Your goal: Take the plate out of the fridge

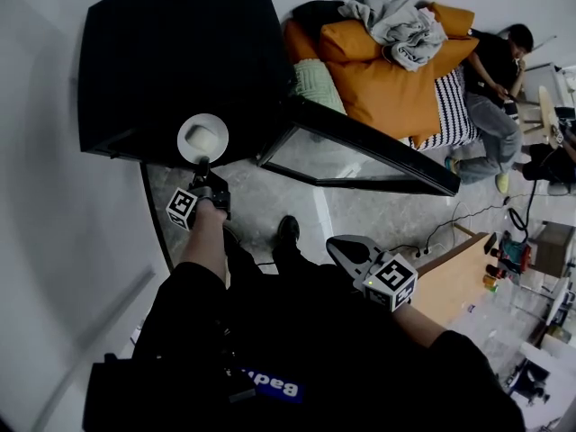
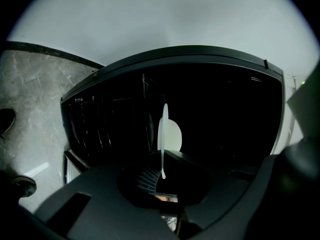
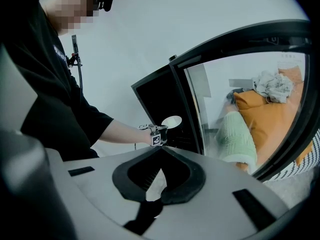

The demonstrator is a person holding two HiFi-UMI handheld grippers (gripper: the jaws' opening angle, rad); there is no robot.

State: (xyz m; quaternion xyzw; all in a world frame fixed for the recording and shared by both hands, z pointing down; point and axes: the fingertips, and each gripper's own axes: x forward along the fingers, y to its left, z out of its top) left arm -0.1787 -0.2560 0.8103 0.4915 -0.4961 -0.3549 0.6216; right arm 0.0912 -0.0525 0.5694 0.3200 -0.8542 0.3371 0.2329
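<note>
White plate pinched by rim at fridge mouth

Left gripper is clenched on the plate's near rim. The plate lies flat at the open front of the black fridge, with the glass door swung wide. Right gripper hangs near the person's waist, jaws together, nothing in them. It is a thin edge pinch, so the plate likely tips easily: keep it level, draw straight back, clear the door edge, no wrist roll.

Black fridge on marble floor
</note>
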